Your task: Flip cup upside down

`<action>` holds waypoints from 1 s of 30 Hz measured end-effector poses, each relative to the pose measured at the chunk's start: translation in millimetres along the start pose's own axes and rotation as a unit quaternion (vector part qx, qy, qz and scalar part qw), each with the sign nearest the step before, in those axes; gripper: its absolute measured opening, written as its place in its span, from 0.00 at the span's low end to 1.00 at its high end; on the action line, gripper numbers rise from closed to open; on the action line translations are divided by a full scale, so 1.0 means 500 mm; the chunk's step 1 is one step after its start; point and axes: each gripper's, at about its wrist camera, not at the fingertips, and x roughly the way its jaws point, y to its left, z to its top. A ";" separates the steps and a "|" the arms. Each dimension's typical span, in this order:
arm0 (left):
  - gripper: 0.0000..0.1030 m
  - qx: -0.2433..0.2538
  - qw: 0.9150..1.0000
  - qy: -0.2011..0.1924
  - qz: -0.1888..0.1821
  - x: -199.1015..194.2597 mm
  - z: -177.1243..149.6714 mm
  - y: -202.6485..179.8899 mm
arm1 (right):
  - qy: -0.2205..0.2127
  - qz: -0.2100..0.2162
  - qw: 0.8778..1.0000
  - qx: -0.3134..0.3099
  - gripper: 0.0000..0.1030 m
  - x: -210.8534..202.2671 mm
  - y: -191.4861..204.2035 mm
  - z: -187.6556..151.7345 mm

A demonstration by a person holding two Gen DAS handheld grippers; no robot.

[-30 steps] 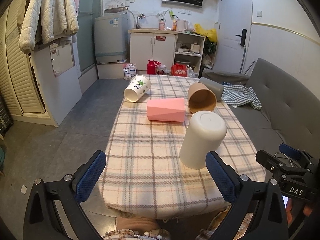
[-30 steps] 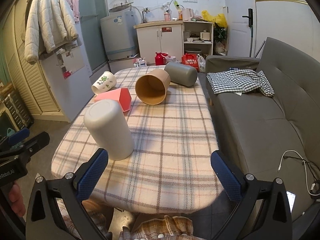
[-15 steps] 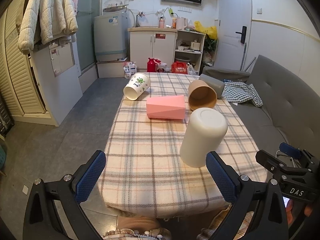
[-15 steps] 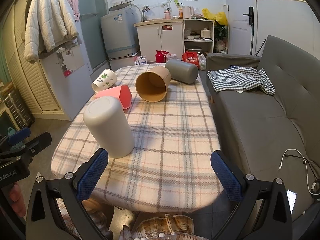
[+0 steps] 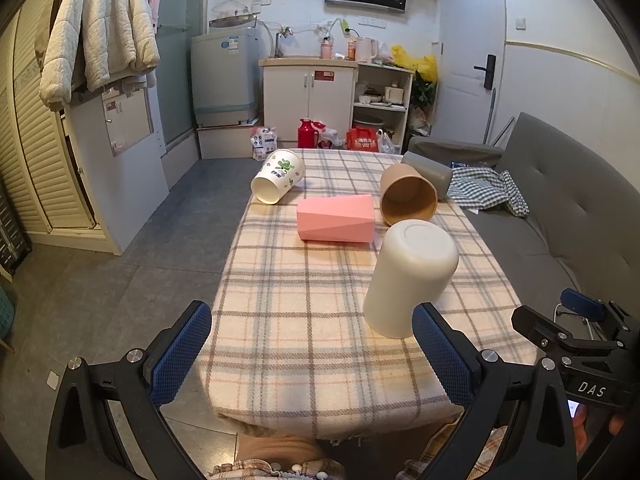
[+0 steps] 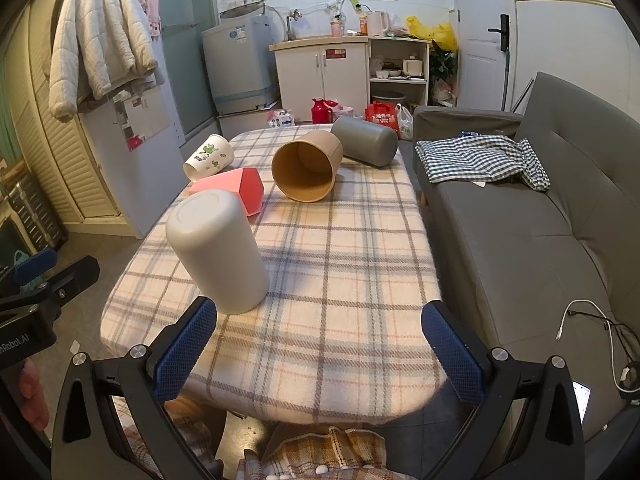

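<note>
A white cup (image 5: pixel 410 276) stands upside down on the plaid-covered table (image 5: pixel 304 320); it also shows in the right wrist view (image 6: pixel 218 250). A pink faceted cup (image 5: pixel 336 218), a brown cup (image 5: pixel 408 196), a grey cup (image 5: pixel 428 174) and a white printed paper cup (image 5: pixel 278 176) lie on their sides farther back. My left gripper (image 5: pixel 312 354) is open and empty at the near table edge, its right finger just in front of the white cup. My right gripper (image 6: pixel 320 356) is open and empty, the white cup beyond its left finger.
A grey sofa (image 6: pixel 540 220) with a checked cloth (image 6: pixel 480 158) runs along the table's right side. Tiled floor (image 5: pixel 140 264) lies left of the table. Cabinets and a washing machine (image 5: pixel 224 80) stand at the far wall.
Both grippers have pulled back slightly toward the near table edge and stay open. The cups have not moved.
</note>
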 end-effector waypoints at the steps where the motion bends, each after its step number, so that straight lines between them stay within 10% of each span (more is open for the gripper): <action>1: 1.00 0.002 1.000 0.001 0.000 0.001 0.000 -0.001 | 0.000 0.000 1.000 0.000 1.00 0.000 -0.001 0.000; 30: 1.00 0.008 1.000 0.002 0.001 0.002 -0.001 -0.010 | 0.004 -0.002 1.000 -0.004 1.00 0.004 0.007 -0.003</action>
